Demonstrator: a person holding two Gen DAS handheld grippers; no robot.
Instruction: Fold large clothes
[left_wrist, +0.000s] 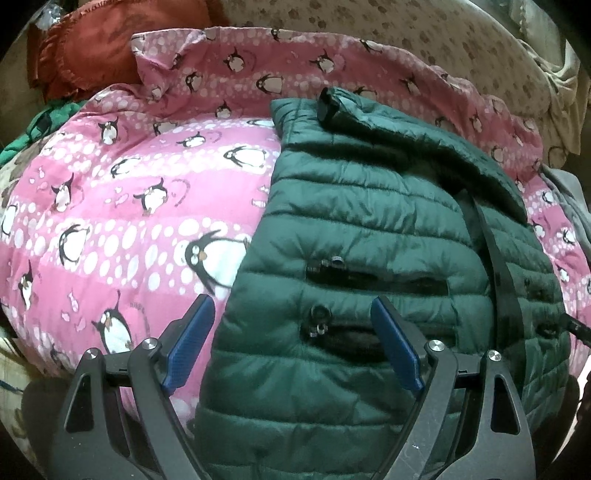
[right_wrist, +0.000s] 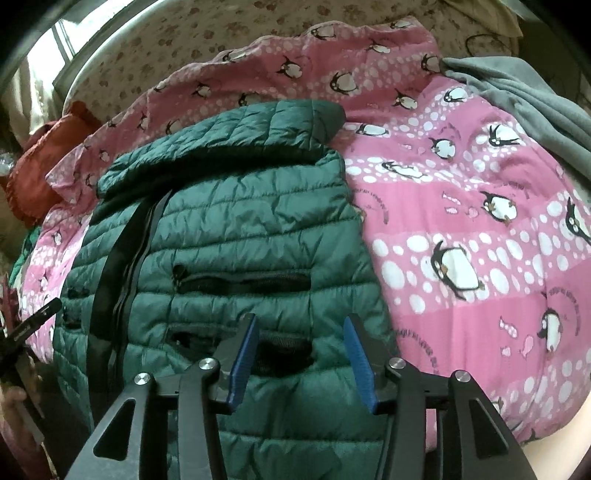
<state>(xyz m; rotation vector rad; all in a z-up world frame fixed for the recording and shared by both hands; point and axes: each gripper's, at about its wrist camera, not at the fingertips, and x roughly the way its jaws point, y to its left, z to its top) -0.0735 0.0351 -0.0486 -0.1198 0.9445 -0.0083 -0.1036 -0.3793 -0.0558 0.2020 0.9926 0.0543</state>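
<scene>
A dark green quilted puffer jacket (left_wrist: 369, 229) lies front up on a pink penguin-print duvet (left_wrist: 110, 229), with its sleeves folded across the top and its black zipper (left_wrist: 498, 266) running down the middle. It also shows in the right wrist view (right_wrist: 240, 229). My left gripper (left_wrist: 293, 310) is open and empty, hovering over the jacket's left edge near the zip pockets. My right gripper (right_wrist: 301, 326) is open and empty over the jacket's right side near its hem; the duvet (right_wrist: 480, 229) lies to its right.
A red frilled cushion (left_wrist: 99, 48) lies at the far left corner. A grey fleece garment (right_wrist: 517, 96) lies at the far right on the duvet. A green cloth (left_wrist: 40, 125) lies at the left edge. A beige patterned sheet (left_wrist: 406, 37) lies behind.
</scene>
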